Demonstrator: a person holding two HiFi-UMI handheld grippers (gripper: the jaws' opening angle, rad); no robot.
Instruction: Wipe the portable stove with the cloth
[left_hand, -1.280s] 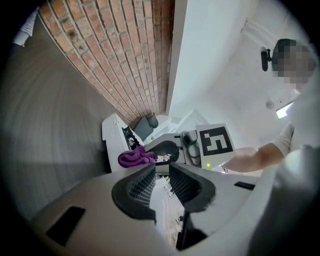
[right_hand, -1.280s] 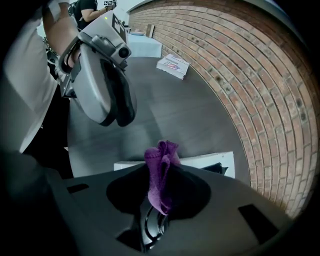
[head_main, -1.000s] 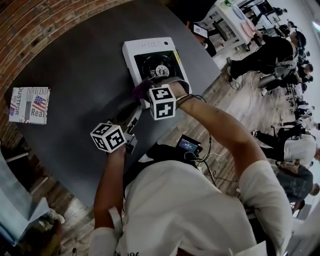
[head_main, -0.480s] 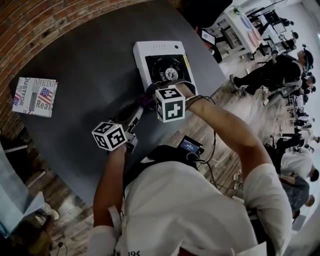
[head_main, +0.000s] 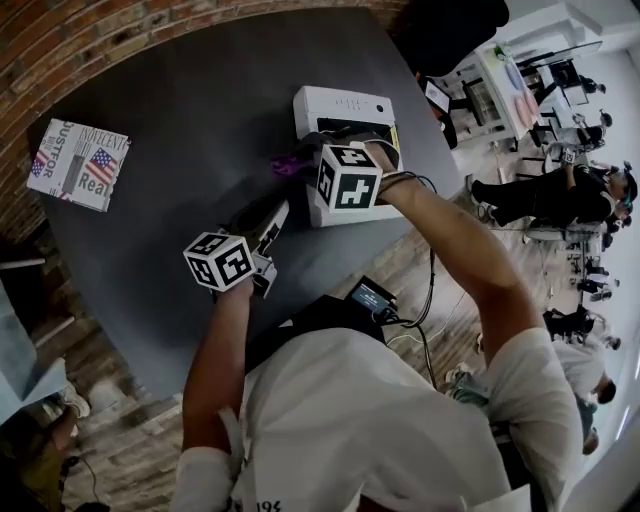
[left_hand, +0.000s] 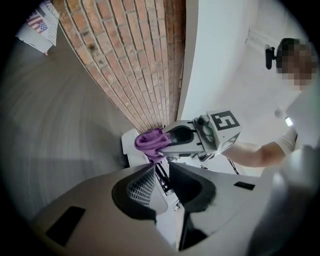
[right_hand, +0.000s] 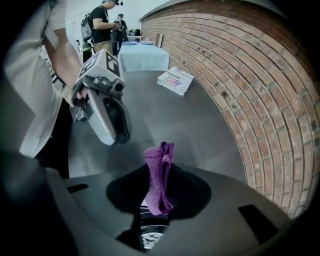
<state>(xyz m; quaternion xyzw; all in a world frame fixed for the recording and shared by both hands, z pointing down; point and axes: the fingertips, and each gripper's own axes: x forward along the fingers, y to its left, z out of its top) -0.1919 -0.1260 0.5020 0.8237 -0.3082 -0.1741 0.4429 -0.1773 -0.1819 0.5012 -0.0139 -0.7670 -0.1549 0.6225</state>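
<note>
The white portable stove (head_main: 335, 105) stands on the dark round table (head_main: 180, 110). My right gripper (head_main: 305, 160) is shut on a purple cloth (head_main: 290, 163), which it holds at the stove's left side. In the right gripper view the cloth (right_hand: 161, 165) hangs folded between the jaws of the right gripper (right_hand: 159, 200), with the burner (right_hand: 150, 241) below. My left gripper (head_main: 268, 222) hovers over the table short of the stove. In its own view the left gripper (left_hand: 160, 167) is open by a narrow gap with nothing in it, facing the cloth (left_hand: 151, 142) and stove (left_hand: 129, 152).
A printed paper with a flag (head_main: 80, 163) lies at the table's far left. A brick wall (right_hand: 240, 75) runs behind the table. Desks and people (head_main: 560, 190) fill the room to the right, beyond the table edge.
The head view has swung, so the stove sits higher and further right. The right gripper with the cloth has shifted from the stove's near corner along its left side. The left gripper has hardly moved.
</note>
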